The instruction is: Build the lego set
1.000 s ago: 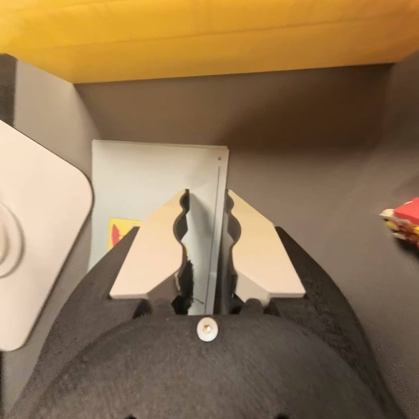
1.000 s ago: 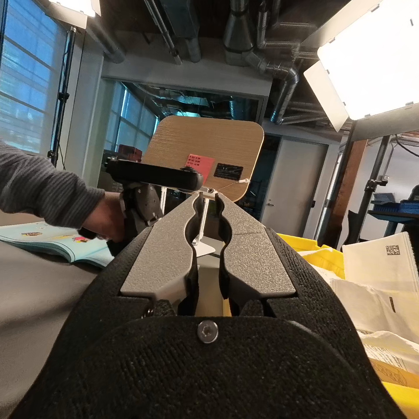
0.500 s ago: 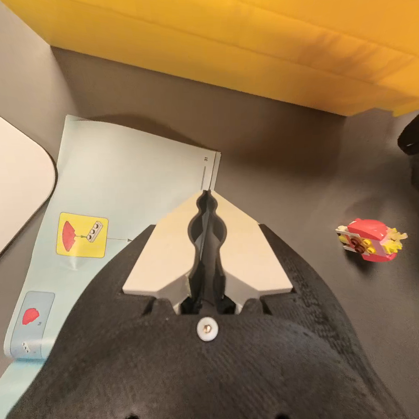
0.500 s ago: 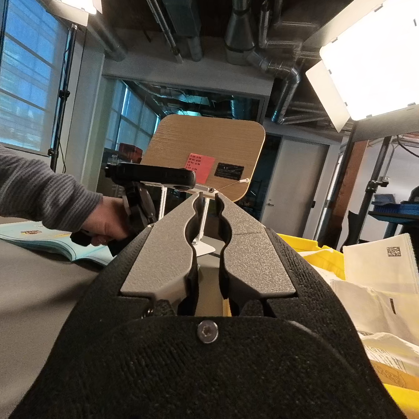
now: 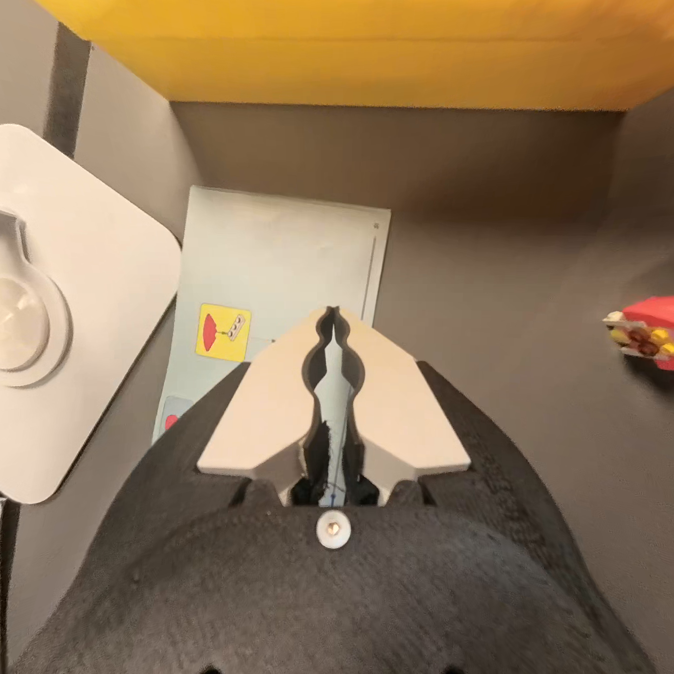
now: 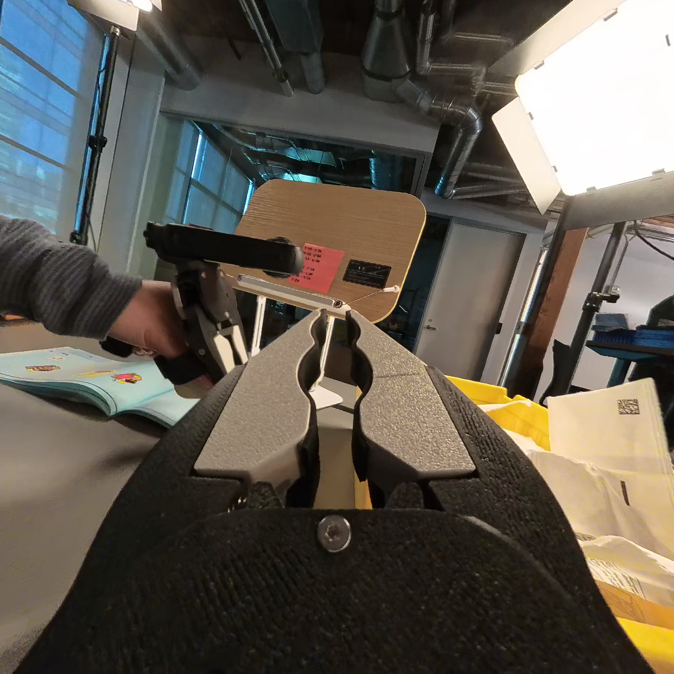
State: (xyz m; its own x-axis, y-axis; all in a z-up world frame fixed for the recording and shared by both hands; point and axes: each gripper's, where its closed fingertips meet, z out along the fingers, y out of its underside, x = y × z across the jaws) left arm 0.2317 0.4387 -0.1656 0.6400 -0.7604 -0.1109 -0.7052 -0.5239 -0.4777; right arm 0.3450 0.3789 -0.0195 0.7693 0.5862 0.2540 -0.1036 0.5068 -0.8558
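While the left gripper (image 5: 333,310) seems shut on a thin booklet page (image 5: 277,262), a tug could tear it; the right gripper (image 6: 333,313) is narrowly open and empty.

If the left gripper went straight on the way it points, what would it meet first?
Probably the pale blue instruction page directly under and ahead of the left gripper's shut jaws; beyond it lies bare dark table, then the yellow bin. Depth is unclear.

An industrial-style workshop or lab space. Bare ventilation ducts (image 6: 452,138) run under the open ceiling, studio light panels (image 6: 601,109) stand on stands, and tall windows (image 6: 33,109) line one wall. A yellow bin (image 6: 510,412) holds paper packets.
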